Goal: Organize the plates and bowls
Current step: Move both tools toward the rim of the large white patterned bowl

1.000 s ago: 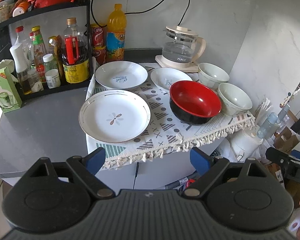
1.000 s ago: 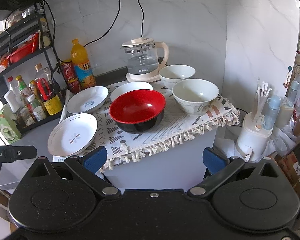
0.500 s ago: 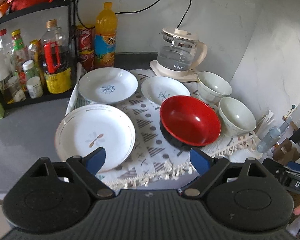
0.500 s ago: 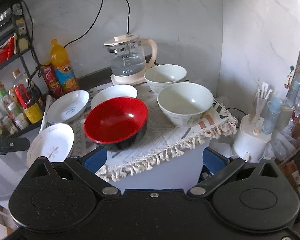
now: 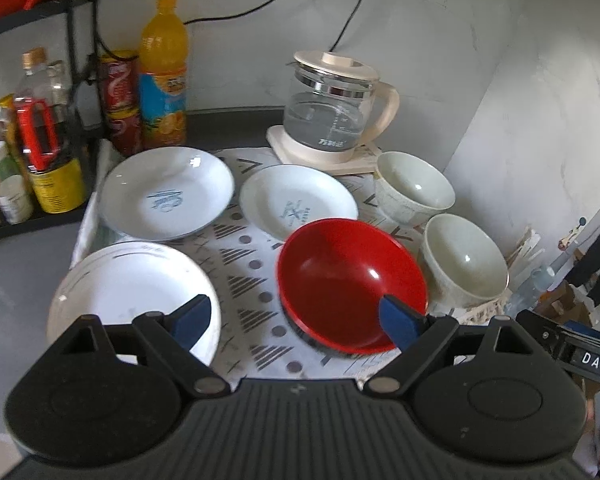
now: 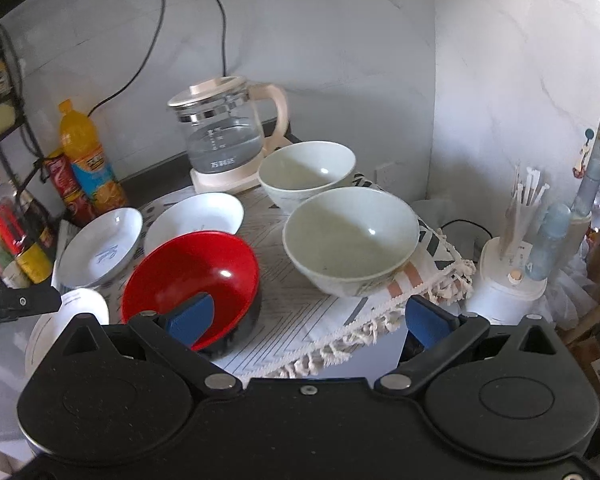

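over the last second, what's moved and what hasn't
Both hand-held grippers moved in toward the dishes: the left hand-held gripper now frames the front plate and red bowl, the right hand-held gripper the red bowl and nearer pale bowl. Both stayed open and empty. No plate, bowl or the kettle shifted on the patterned cloth.

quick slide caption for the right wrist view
Open right gripper hovers before a patterned fringed cloth holding a glossy red bowl, two pale ceramic bowls and white plates.
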